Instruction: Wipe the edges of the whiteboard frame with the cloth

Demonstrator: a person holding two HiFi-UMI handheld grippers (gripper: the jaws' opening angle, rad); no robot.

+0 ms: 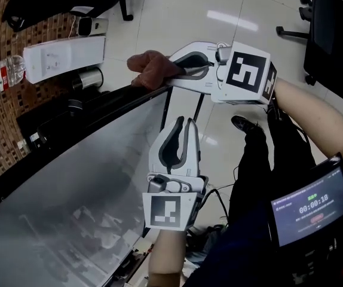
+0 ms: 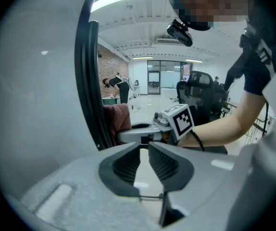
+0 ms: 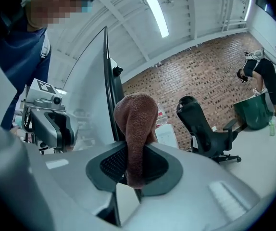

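A brown cloth (image 1: 150,66) is bunched against the top end of the whiteboard's black frame (image 1: 100,107). My right gripper (image 1: 177,70) reaches in from the right and is shut on that cloth. In the right gripper view the cloth (image 3: 137,124) hangs folded between the pads, beside the frame (image 3: 108,90). My left gripper (image 1: 182,121) hovers just off the frame's right side over the grey board face (image 1: 88,178). It points up toward the cloth, jaws nearly together and nothing between them. From the left gripper (image 2: 144,146) I see the frame (image 2: 85,81), the cloth (image 2: 119,121) and the right gripper (image 2: 143,133).
Behind the board lie a water bottle (image 1: 1,73), a white box (image 1: 64,55) and a metal cylinder (image 1: 88,78). Office chair bases (image 1: 297,31) stand on the pale floor. A screen with a timer (image 1: 309,211) sits at lower right. A black chair (image 3: 200,124) stands by the brick wall.
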